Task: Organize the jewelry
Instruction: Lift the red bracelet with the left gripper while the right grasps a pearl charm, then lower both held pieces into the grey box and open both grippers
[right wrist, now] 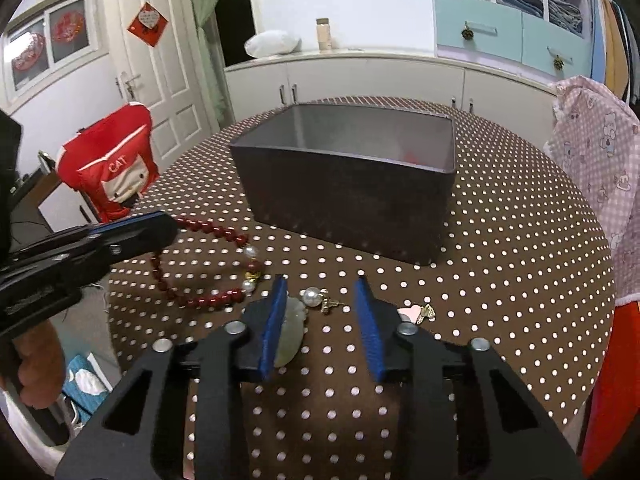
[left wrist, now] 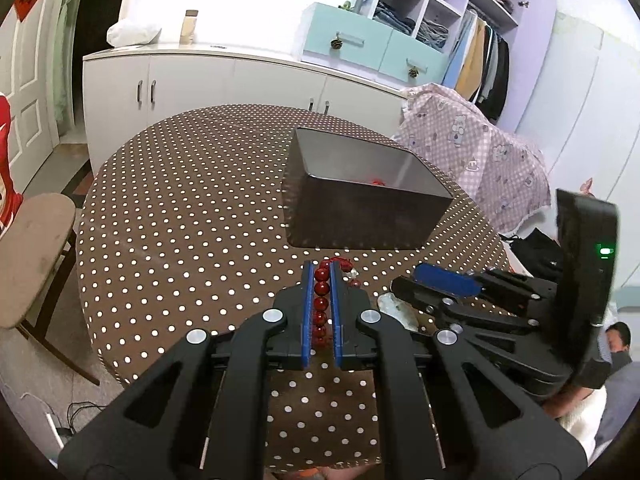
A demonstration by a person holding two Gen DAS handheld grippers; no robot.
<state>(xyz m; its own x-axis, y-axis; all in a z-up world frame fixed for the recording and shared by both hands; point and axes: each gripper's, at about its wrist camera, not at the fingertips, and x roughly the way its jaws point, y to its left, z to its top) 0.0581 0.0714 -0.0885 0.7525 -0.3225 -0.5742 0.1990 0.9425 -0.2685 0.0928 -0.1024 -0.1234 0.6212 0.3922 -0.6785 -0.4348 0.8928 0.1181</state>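
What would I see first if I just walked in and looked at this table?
First, the shiny red bead bracelet on the polka-dot tablecloth, with one stretch of its beads pinched in the left hand-held gripper. Just behind it stands a big dark box, open on top. In front of the right hand-held gripper lies a pearl earring, and a pale green pendant rests against one blue finger.

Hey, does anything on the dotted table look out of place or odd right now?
Only loose jewelry outside the dark box: a red bead bracelet sprawled with one end in the left claw, plus a pearl earring and pale pendant.
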